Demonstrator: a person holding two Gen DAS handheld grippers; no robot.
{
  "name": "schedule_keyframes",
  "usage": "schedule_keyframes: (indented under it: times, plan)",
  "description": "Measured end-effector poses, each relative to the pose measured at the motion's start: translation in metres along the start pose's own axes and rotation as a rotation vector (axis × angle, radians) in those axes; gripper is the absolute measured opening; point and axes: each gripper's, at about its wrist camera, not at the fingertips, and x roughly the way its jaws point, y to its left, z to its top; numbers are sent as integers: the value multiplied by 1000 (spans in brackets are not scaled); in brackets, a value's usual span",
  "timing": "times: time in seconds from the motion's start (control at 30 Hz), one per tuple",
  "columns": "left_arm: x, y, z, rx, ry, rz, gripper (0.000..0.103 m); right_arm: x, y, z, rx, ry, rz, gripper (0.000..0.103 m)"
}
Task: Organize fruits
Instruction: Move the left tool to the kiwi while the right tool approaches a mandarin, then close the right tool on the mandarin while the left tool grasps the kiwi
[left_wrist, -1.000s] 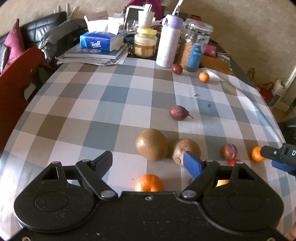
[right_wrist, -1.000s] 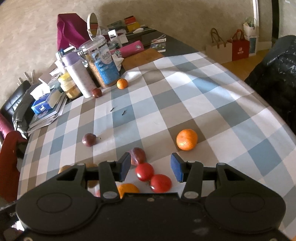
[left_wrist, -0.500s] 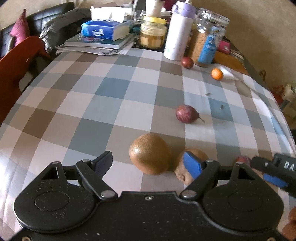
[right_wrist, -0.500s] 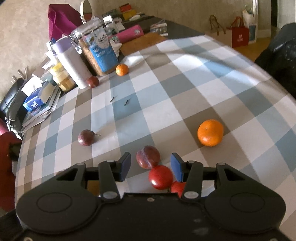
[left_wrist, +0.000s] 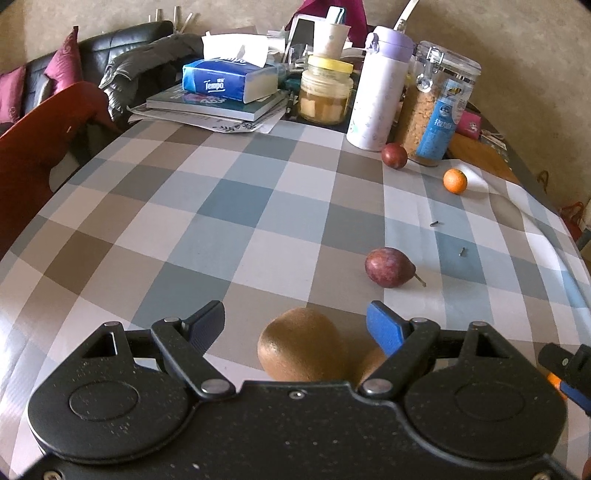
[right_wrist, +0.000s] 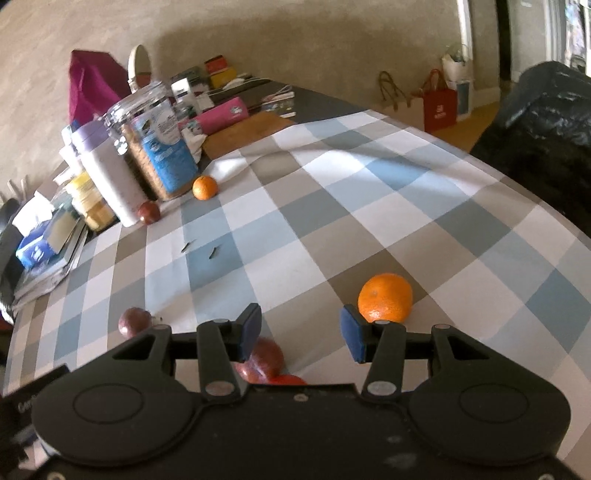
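Note:
My left gripper (left_wrist: 295, 325) is open and empty above a large brown fruit (left_wrist: 301, 349); a second brown fruit (left_wrist: 371, 363) lies beside it, half hidden by the right finger. A purple pear-shaped fruit (left_wrist: 388, 266) lies further ahead, with a dark red plum (left_wrist: 394, 156) and a small orange (left_wrist: 455, 181) at the far end. My right gripper (right_wrist: 300, 330) is open and empty. An orange (right_wrist: 385, 297) sits just right of its right finger. A reddish plum (right_wrist: 264, 356) and a red tomato (right_wrist: 286, 379) lie under its left finger.
Far end of the checked table (left_wrist: 229, 206) holds a tissue box on books (left_wrist: 229, 79), a yellow-lidded jar (left_wrist: 325, 92), a lilac flask (left_wrist: 378, 88) and a clear cereal jar (left_wrist: 436, 107). A red chair (left_wrist: 33, 140) stands at left. Two small screws (right_wrist: 201, 249) lie mid-table.
Both grippers have moved forward over the table. The near orange and tomatoes have slipped under the gripper bodies. Both stay open.

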Motion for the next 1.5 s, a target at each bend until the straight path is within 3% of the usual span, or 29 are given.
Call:
schedule_keyframes:
  times: [0.4,0.6,0.8,1.1,1.5]
  plan:
    - [1,5,-3,-6,-1,-17,84,7,2,-1,-42,57,89,50]
    - [2,5,-2,-1,6,-16,84,-1,-14,4,61,-39,-2,50]
    - [6,7,-2,-9,24,-10,84,0,-26,11,133,-107,-151,50]
    - [6,6,-4,-5,29,-11,84,32,-25,12,107,31,-224,50]
    - [8,3,-5,13,33,0,84,50,-23,14,109,77,-275,50]
